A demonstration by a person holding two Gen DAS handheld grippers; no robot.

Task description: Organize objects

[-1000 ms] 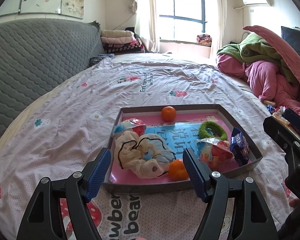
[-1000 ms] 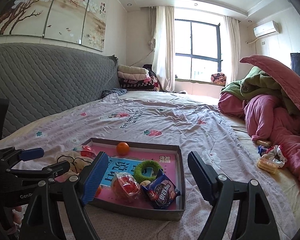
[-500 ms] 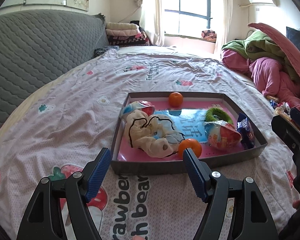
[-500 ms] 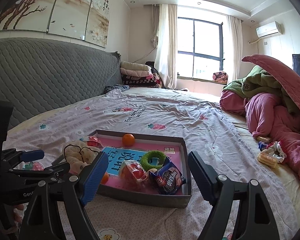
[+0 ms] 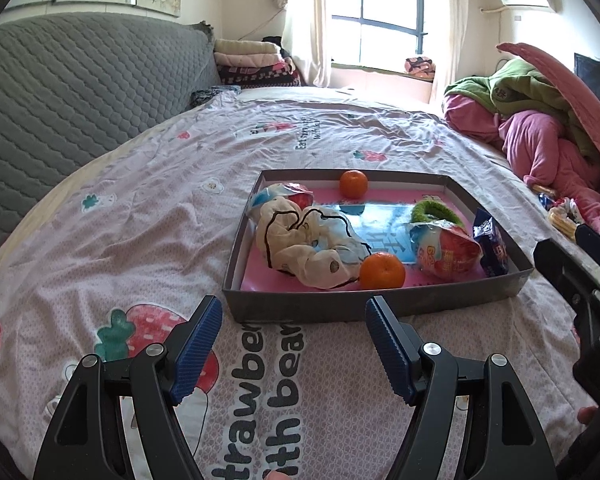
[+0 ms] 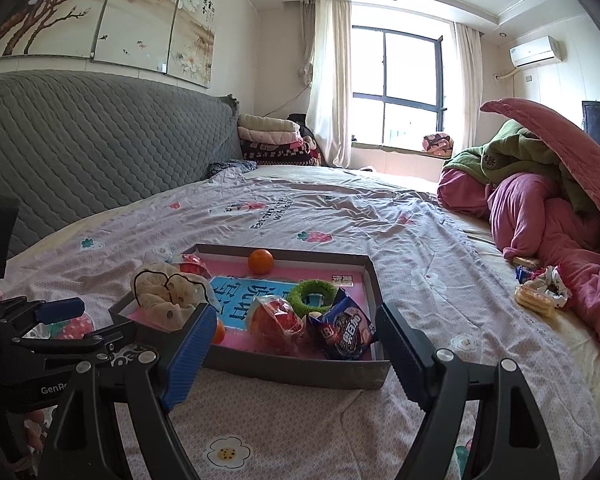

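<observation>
A shallow grey box (image 5: 340,308) (image 6: 300,372) with a pink floor lies on the bed. Inside it are two oranges (image 5: 382,270) (image 5: 353,184), a cream cloth pouch with a black cord (image 5: 300,240) (image 6: 168,296), a green ring (image 5: 436,212) (image 6: 314,294), a red snack bag (image 5: 446,252) (image 6: 276,320) and a blue snack packet (image 5: 492,244) (image 6: 346,330). My left gripper (image 5: 294,320) hangs open just before the box's near wall, nothing between its fingers. My right gripper (image 6: 296,328) is open too, short of the box's right near corner.
The bed sheet (image 5: 140,240) with strawberry prints spreads around the box. Pink and green bedding (image 6: 540,200) is piled at the right, with small snacks (image 6: 540,292) beside it. A grey padded headboard (image 6: 80,152) rises at the left.
Both grippers have drawn back from the box, which now sits farther ahead in each view. Their jaws stay open.
</observation>
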